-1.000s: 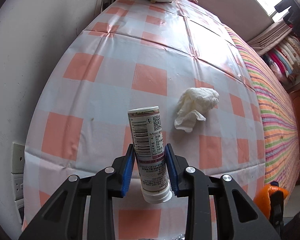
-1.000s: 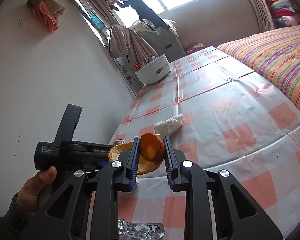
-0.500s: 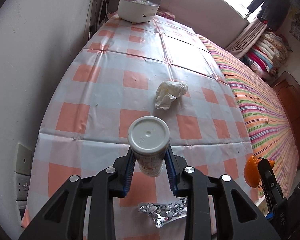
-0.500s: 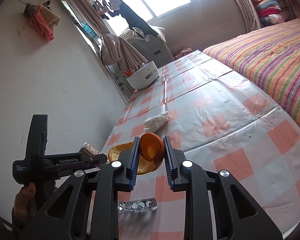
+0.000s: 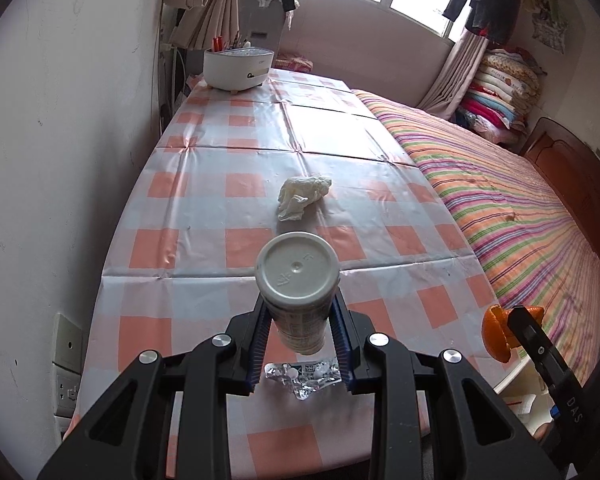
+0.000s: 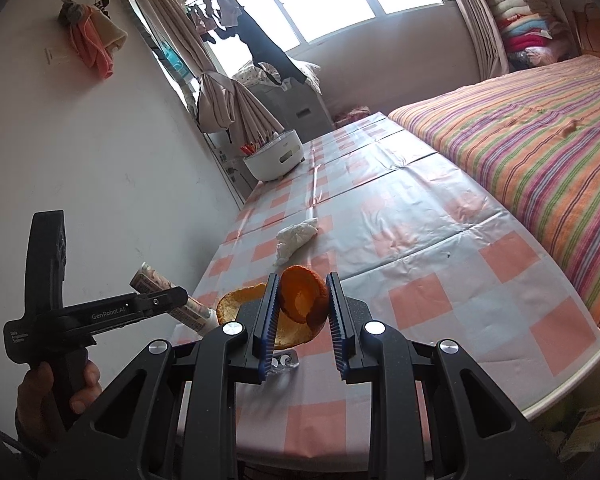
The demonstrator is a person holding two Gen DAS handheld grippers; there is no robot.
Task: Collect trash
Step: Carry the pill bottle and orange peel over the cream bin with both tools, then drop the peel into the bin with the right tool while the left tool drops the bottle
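Both grippers have lifted back off the bench (image 5: 204,264): left gripper (image 5: 300,344) pinching bottle (image 5: 298,280), right gripper (image 6: 302,316) pinching peel (image 6: 302,300), tissue (image 5: 302,197) left

White plaster wall (image 5: 60,160) on my left, socket plate (image 5: 68,346) low on it. Bench (image 5: 204,208) runs along wall under glossy orange-and-white checked cloth. Striped bed (image 5: 512,208) just beside bench, dark wooden headboard (image 5: 572,168) behind. Folded quilts (image 5: 500,92) stacked in far corner by curtain (image 5: 452,76). Bright windows (image 6: 320,4) ahead, clothes (image 6: 268,52) hanging against daylight. Rags (image 6: 94,42) on wall hook.
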